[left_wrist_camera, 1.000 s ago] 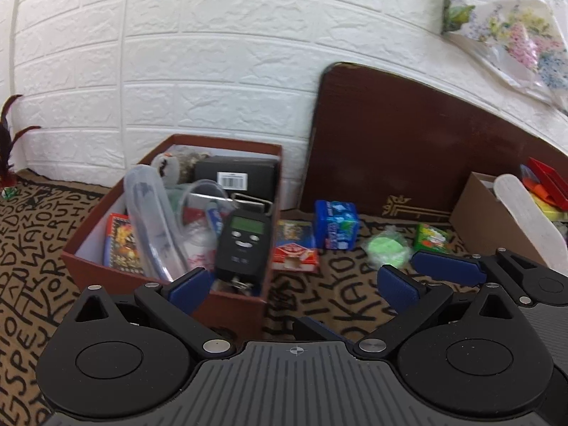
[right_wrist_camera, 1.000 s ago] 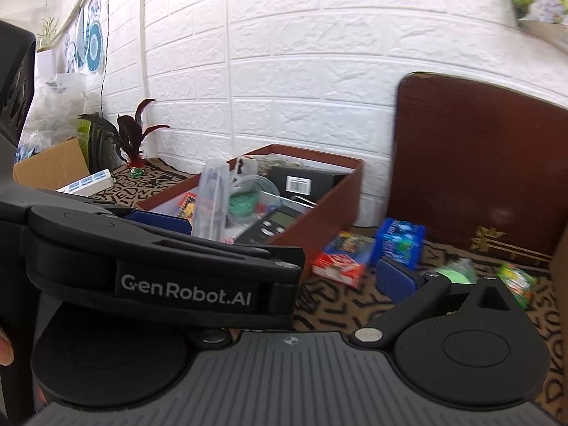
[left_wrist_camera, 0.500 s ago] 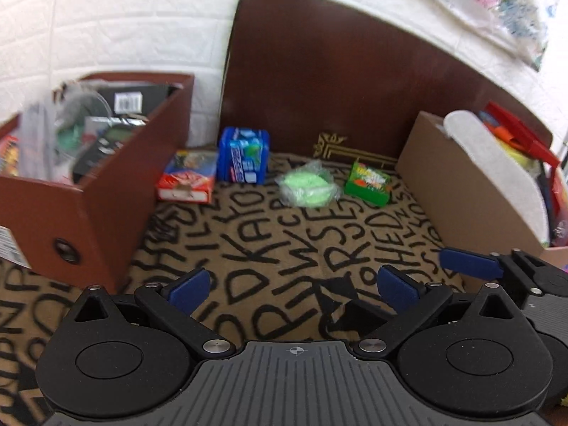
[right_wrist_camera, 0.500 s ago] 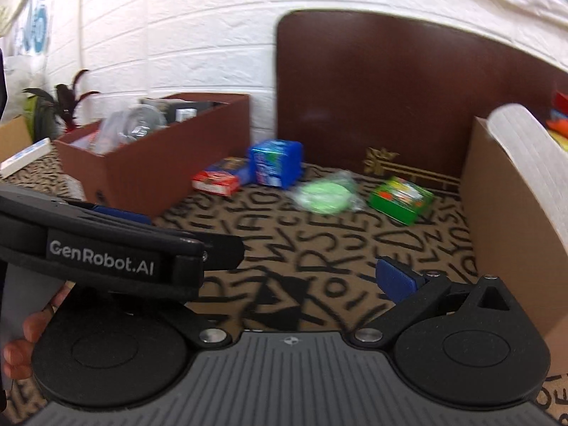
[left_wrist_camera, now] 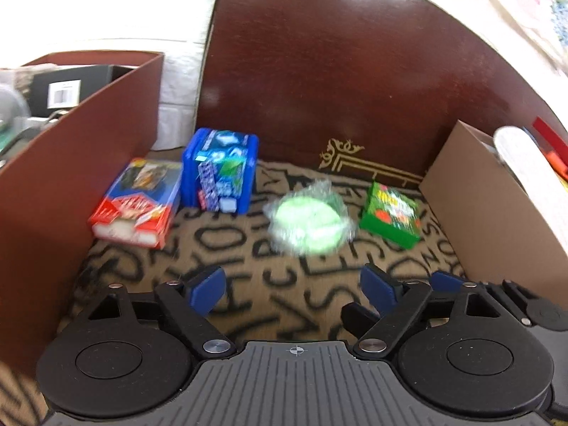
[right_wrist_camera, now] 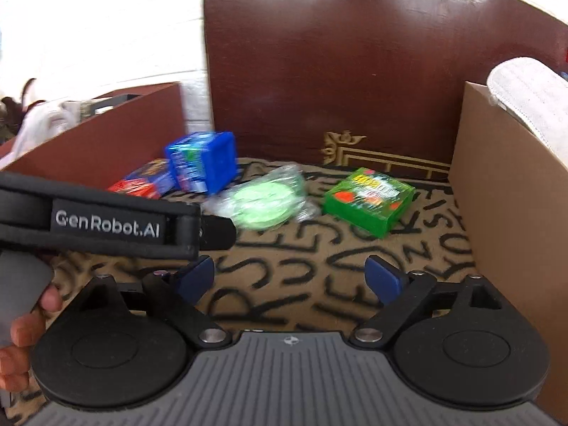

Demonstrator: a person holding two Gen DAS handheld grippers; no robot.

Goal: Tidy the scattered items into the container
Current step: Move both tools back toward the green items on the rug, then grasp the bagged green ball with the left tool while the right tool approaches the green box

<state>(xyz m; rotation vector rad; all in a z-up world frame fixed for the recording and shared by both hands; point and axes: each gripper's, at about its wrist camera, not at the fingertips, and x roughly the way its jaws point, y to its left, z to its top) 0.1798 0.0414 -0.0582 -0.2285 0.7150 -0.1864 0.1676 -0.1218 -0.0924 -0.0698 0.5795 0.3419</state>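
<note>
Several items lie on the lettered carpet: a red and blue card box (left_wrist_camera: 138,202) (right_wrist_camera: 145,181), a blue box (left_wrist_camera: 220,170) (right_wrist_camera: 202,161), a green disc in clear wrap (left_wrist_camera: 309,218) (right_wrist_camera: 262,200), and a green box (left_wrist_camera: 390,214) (right_wrist_camera: 369,200). The brown container (left_wrist_camera: 71,163) (right_wrist_camera: 103,145) stands at the left, holding several things. My left gripper (left_wrist_camera: 293,289) is open and empty, just short of the green disc. My right gripper (right_wrist_camera: 291,277) is open and empty, short of the green box.
A cardboard box (left_wrist_camera: 497,213) (right_wrist_camera: 511,213) with a white roll (right_wrist_camera: 529,103) stands at the right. A dark wooden board (left_wrist_camera: 337,81) leans on the white wall behind. The left gripper's body (right_wrist_camera: 106,223) crosses the right wrist view's left side.
Both grippers have swung right from the brown container and moved in toward the items on the carpet, which now look larger and closer. Both stay open.
</note>
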